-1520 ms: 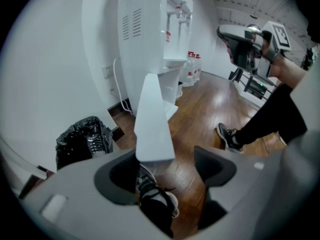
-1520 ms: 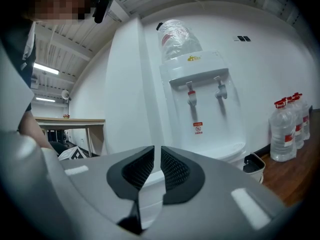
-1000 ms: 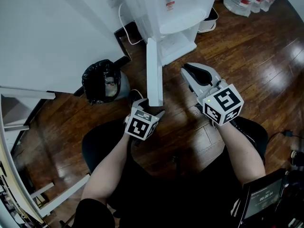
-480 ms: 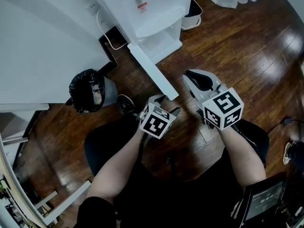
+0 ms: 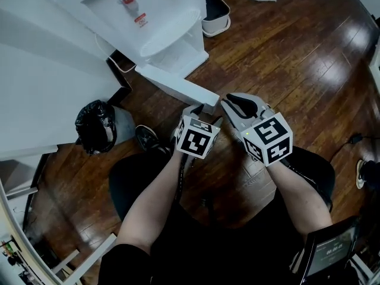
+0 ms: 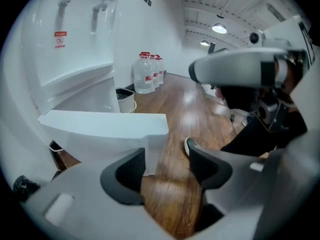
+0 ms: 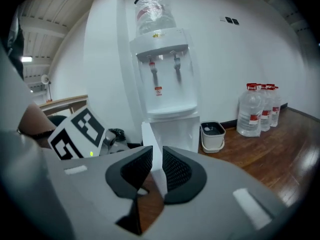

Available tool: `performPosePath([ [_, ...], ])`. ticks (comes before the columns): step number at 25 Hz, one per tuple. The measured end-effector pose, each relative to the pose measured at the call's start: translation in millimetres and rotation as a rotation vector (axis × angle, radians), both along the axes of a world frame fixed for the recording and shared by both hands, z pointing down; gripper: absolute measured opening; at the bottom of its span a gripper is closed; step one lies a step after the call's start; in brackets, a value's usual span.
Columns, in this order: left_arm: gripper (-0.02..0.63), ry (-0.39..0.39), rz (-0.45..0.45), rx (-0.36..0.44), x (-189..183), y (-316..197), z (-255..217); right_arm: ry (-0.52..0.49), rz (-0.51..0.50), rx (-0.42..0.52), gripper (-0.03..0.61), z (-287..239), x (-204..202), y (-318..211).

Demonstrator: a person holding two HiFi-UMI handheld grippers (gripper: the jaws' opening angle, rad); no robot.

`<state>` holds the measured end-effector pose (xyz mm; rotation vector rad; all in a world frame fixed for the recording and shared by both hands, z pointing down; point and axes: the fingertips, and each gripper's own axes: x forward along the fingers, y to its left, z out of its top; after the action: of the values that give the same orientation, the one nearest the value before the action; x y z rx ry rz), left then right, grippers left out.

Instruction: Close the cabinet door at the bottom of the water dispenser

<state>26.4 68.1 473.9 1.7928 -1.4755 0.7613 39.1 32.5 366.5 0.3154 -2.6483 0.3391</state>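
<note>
Cabinet door [image 5: 178,88], a flat white panel, stands ajar at the tall white plastic water dispenser's [image 5: 119,10] base. Its free edge lies just ahead of the left gripper [image 5: 203,114], whose spread jaws are closing on nothing. The right gripper [image 5: 234,103] has narrowly parted jaws, opening and empty. The red tap sticker [image 7: 158,91] is illegible.

Head view steeply down from above, both gripper views low, close — all share the cabinet door [image 5: 178,88]

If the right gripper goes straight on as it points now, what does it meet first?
Probably the free edge of the open cabinet door, seen through the gap of the right gripper, whose jaws are opening; whether that edge is already between them, I cannot tell. The water dispenser stands behind.
</note>
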Motion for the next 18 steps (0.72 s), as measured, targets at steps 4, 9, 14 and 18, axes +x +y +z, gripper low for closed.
performPosePath([
  [4, 0.293, 0.0, -0.072, 0.029, -8.3, -26.6, -8.1, 0.155, 0.06, -0.021, 0.07, 50.5, 30.2, -13.9],
  [9, 0.293, 0.07, -0.176, 0.102, -12.0, -50.0, -35.5, 0.232, 0.051, -0.15, 0.087, 97.6, 36.0, -0.3],
  [14, 0.293, 0.039, -0.26, 0.202, -49.5, -66.1, -63.9, 0.275, 0.029, -0.109, 0.089, 107.3, 16.6, 1.1],
  [18, 0.293, 0.087, -0.297, 0.168, -61.4, -57.2, -54.9, 0.344, 0.028, -0.077, 0.098, 123.6, 7.2, -3.9],
])
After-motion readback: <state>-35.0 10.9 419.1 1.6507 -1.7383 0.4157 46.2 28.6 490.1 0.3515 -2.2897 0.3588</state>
